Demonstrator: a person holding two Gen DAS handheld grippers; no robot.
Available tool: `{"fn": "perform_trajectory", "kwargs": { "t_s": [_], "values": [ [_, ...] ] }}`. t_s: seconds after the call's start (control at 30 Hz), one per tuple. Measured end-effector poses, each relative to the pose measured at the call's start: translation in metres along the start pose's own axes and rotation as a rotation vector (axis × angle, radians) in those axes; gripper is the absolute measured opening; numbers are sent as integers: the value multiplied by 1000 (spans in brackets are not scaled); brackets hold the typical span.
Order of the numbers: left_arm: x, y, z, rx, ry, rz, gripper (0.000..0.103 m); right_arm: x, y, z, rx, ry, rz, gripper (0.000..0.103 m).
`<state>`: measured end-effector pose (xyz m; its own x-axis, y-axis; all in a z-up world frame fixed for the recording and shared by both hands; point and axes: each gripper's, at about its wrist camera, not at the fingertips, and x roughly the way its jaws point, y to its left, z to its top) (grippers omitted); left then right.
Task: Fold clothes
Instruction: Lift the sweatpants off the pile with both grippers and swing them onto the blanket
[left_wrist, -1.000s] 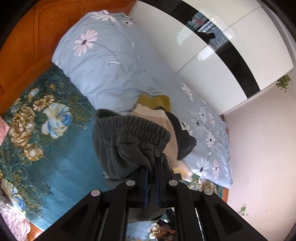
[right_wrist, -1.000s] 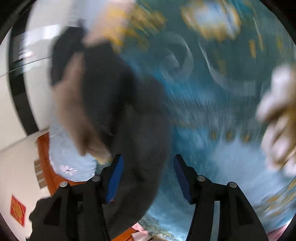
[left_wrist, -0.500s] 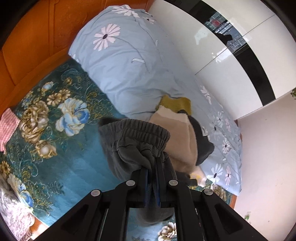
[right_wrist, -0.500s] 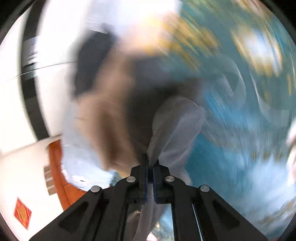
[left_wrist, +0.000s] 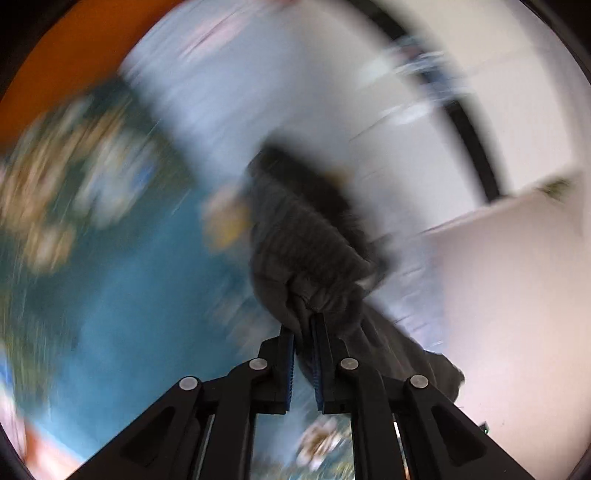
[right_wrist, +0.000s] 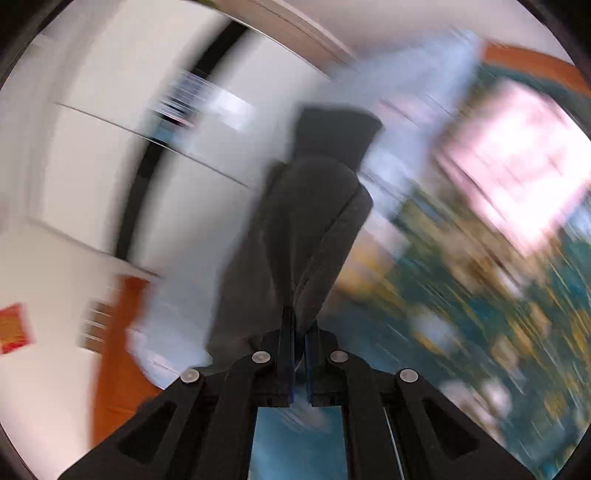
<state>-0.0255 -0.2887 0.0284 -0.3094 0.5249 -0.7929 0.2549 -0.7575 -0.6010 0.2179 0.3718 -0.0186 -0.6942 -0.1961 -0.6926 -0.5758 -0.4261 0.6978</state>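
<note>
The left gripper (left_wrist: 303, 325) has its two black jaws nearly together, the blue pads clamped on a bunched fold of a dark grey garment (left_wrist: 306, 236). The cloth rises from the pads in a gathered, ribbed mass and a loose tail of it falls away to the right past the gripper's arm. Everything around is smeared by motion blur. To the left of the garment lies a teal bedspread with gold and white flowers (left_wrist: 122, 266). Behind the garment is a pale blue quilt (left_wrist: 221, 92), and to the right a glossy white wardrobe with a black stripe (left_wrist: 517, 92).

The right gripper (right_wrist: 300, 328) is also closed tight, its pads pinching a thin edge of the same dark grey garment (right_wrist: 314, 206). From the pinch the cloth stretches up and away in a long folded band, ending in a darker cuffed end at the top. In this view the white wardrobe (right_wrist: 92, 155) is on the left, the pale blue quilt (right_wrist: 406, 74) sits behind the cloth, and the flowered teal bedspread (right_wrist: 480, 295) streaks across the right. A pale pink patch at upper right is too blurred to identify
</note>
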Motion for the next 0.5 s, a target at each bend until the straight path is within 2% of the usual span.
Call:
{"fn": "perform_trajectory", "kwargs": {
  "t_s": [0.1,0.17,0.2,0.27,0.33,0.5],
  "values": [
    [56,79,-36,-162,97,167,7,40,-87,-54,190,160,-178,4],
    [78,116,-57,-220,142,289,7,53,-121,-85,263,229,-265,4],
    [83,129,-64,-246,153,323,1,57,-134,-100,284,259,-301,4],
    [81,138,-72,-255,137,327,1,58,-140,-115,250,287,-327,4],
    [70,136,-66,-230,95,317,1,54,-133,-115,200,287,-316,4],
    [46,133,-53,-210,29,302,1,47,-101,-92,32,263,-275,4]
  ]
}}
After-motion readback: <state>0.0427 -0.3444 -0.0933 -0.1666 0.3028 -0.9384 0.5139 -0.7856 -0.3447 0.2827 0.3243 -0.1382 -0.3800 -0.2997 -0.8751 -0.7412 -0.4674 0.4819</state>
